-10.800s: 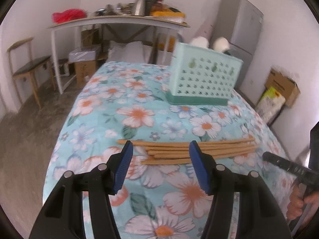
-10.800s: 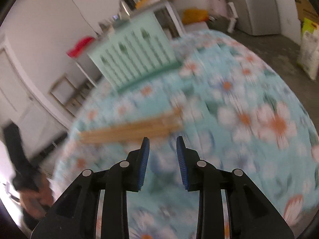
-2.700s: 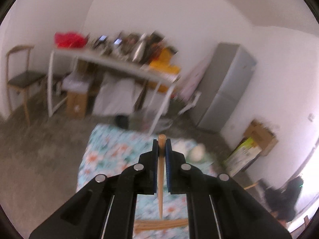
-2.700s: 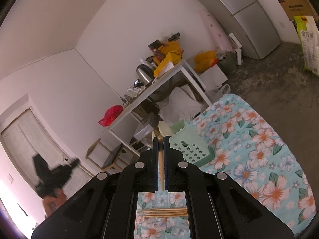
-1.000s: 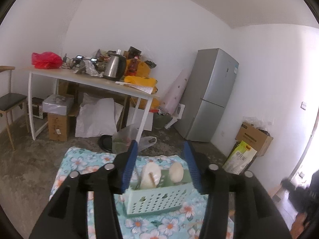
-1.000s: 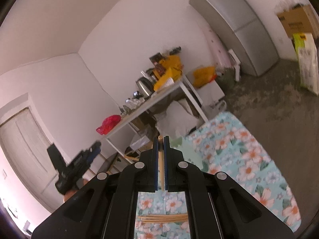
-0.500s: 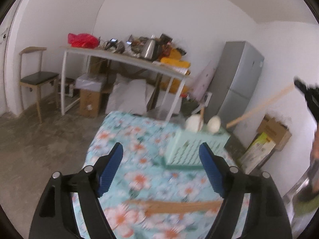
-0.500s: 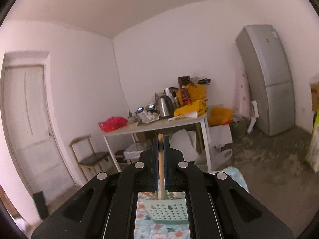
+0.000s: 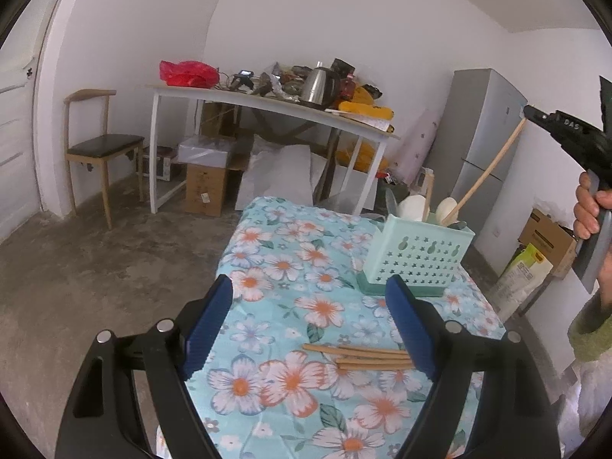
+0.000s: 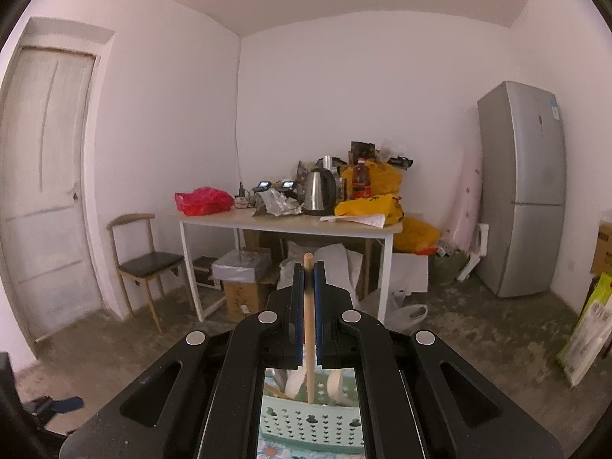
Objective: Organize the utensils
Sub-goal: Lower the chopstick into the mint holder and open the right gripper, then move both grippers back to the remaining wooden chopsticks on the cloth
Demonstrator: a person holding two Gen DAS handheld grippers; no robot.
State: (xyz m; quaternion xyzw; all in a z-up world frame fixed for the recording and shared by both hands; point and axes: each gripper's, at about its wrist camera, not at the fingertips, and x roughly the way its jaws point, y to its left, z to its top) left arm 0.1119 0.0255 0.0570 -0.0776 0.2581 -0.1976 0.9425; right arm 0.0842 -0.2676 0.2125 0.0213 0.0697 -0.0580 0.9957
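Compared with half a second ago, the left gripper (image 9: 309, 321) is lower and looks down more on the flowered table (image 9: 275, 260), and the picture is now sharp. Its jaws are opening, wide apart, with nothing pressed between them. The pile of chopsticks (image 9: 359, 355) lies on the cloth at about 5 o'clock, close to the right blue pad (image 9: 407, 329) and partly behind it. To the left of the pile the cloth is free up to the table edge at 9 o'clock.

At 2 o'clock stands the green basket (image 9: 417, 256), near the far right edge of the table, with spoons (image 9: 413, 206) in it. The single chopstick (image 9: 485, 172) now goes down into the basket at a slant; before, its tip was above the basket.

At 3 o'clock a hand (image 9: 589, 210) holds the right gripper (image 10: 309, 279). It is closed on this chopstick, which stands upright between the pads in the right wrist view, with the basket directly below.
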